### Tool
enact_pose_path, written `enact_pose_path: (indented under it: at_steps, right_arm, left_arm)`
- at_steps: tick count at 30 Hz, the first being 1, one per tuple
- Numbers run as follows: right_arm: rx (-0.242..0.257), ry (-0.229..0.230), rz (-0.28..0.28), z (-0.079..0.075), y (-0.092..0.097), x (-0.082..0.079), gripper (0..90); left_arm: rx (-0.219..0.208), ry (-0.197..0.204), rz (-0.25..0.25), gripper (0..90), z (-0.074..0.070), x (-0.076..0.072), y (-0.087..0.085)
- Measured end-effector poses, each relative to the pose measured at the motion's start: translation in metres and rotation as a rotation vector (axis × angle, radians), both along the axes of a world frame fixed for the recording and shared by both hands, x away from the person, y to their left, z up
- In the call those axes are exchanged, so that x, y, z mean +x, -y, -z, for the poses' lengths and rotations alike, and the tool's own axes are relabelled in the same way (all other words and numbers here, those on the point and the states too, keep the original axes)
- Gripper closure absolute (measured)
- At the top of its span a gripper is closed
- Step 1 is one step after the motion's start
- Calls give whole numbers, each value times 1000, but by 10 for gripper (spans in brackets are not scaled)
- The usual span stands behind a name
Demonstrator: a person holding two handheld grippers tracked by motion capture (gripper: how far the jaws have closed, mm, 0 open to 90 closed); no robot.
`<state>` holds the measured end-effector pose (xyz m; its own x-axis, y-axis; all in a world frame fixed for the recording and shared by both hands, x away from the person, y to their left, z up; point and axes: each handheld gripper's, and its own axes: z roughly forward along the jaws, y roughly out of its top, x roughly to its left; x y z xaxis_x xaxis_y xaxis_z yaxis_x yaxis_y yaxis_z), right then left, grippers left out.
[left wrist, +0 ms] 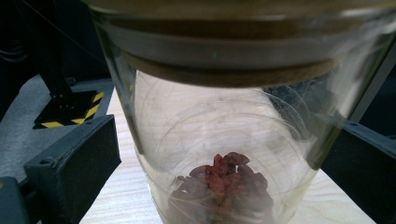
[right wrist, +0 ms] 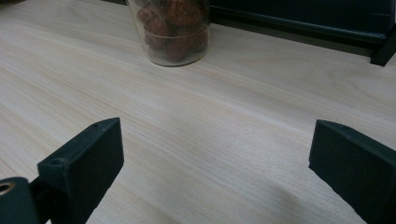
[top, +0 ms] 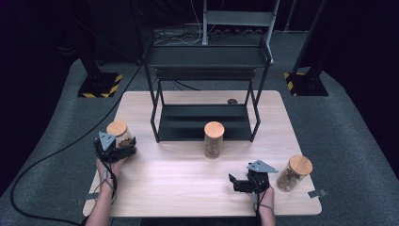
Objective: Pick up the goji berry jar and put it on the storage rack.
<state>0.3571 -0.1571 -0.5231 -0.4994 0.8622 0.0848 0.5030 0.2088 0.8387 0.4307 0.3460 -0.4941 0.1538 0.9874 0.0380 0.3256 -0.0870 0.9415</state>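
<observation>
The left claw (top: pixel 123 147) brackets the left jar (top: pixel 119 135), apparently to lift it, contact unclear, while the right claw (top: pixel 237 182) rests spread on the table (top: pixel 188 179).

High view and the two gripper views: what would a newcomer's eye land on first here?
Three cork-lidded glass jars stand out on the pale table: the left jar sits between the jaws of the left hand-held gripper, the middle jar stands in front of the black shelf rack, and the right jar stands near the table's right edge. The right hand-held gripper is open over bare wood, pointing towards the middle jar.
</observation>
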Motion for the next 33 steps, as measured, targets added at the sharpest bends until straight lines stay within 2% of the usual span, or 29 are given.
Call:
enact_pose_path:
  at_steps: [12,22,25,29,33]
  right_arm:
    - [7,0,1,0,1,0,25]
    - [6,-4,-3,0,1,0,26]
    - [6,-6,-5,0,1,0,27]
    - [7,-9,-6,0,1,1,29]
    - [8,-10,-7,0,1,1,29]
  left_arm:
    - [-1,-9,4,0,4,4,1]
    - [17,-18,-25,2,7,5,0]
    - [19,-15,-22,81,8,4,1]
    - [1,-11,9,223,10,3,1]
    - [-1,-6,10,236,11,3,0]
